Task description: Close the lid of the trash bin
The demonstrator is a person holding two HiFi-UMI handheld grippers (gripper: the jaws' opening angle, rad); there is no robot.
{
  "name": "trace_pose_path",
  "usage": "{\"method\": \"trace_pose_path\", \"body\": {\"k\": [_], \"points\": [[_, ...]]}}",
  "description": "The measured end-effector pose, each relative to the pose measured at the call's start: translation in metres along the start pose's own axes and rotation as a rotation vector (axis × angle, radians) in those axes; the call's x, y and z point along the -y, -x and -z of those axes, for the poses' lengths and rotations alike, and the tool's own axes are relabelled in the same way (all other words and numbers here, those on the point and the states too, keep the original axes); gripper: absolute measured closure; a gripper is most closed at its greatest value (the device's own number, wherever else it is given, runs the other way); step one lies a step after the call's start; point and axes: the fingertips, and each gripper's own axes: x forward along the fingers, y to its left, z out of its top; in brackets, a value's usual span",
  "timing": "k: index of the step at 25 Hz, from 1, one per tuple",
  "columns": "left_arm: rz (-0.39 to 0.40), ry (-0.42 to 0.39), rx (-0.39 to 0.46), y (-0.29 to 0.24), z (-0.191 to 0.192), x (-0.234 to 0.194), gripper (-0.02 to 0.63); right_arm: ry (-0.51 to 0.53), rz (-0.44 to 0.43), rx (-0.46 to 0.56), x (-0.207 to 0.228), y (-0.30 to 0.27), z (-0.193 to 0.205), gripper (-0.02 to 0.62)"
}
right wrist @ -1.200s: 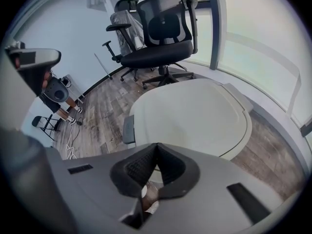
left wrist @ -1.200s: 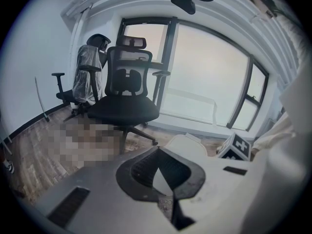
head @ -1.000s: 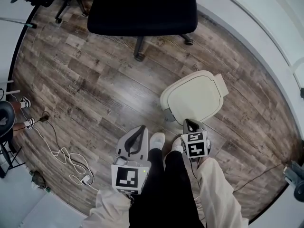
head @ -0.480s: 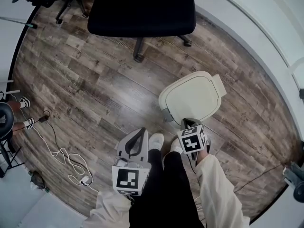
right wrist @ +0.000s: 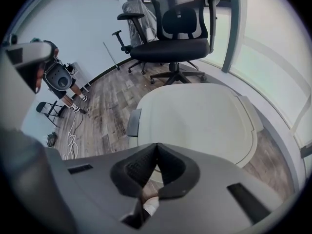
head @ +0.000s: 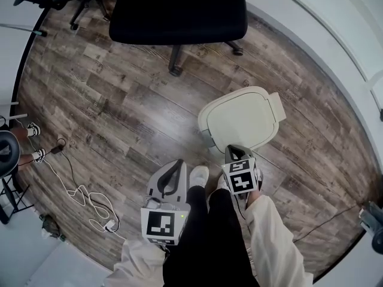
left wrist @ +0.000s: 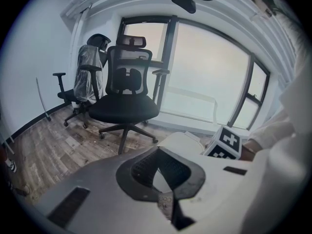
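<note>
Right gripper (head: 232, 152) is hanging with its jaws pressed together on nothing, just at the near edge of the trash bin lid (head: 242, 121), which is lying flat and shut. Left gripper (head: 179, 163), jaws likewise together and empty, is pointing over bare wooden floor (head: 119, 112) beside the person's shoes (head: 198, 175). Beyond the lid a black office chair (head: 179, 8) is standing, and a white cable (head: 84, 199) is trailing near the floor's left edge.
</note>
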Motion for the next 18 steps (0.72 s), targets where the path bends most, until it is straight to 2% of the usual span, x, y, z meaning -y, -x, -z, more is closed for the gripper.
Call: {"method": "trace_pose_path", "body": {"k": [6, 14, 18], "points": [[0.009, 0.003, -0.005, -0.004, 0.0, 0.005, 0.598, -0.098, -0.048, 0.049, -0.001, -0.004, -0.006, 0.571], [0.009, 0.014, -0.032, -0.007, -0.002, -0.003, 0.598, -0.133, -0.075, 0.082, -0.004, -0.005, -0.015, 0.571], [-0.003, 0.007, -0.012, -0.01, 0.0, -0.007, 0.598, -0.265, -0.139, 0.129, -0.004, -0.005, -0.019, 0.571]]}}
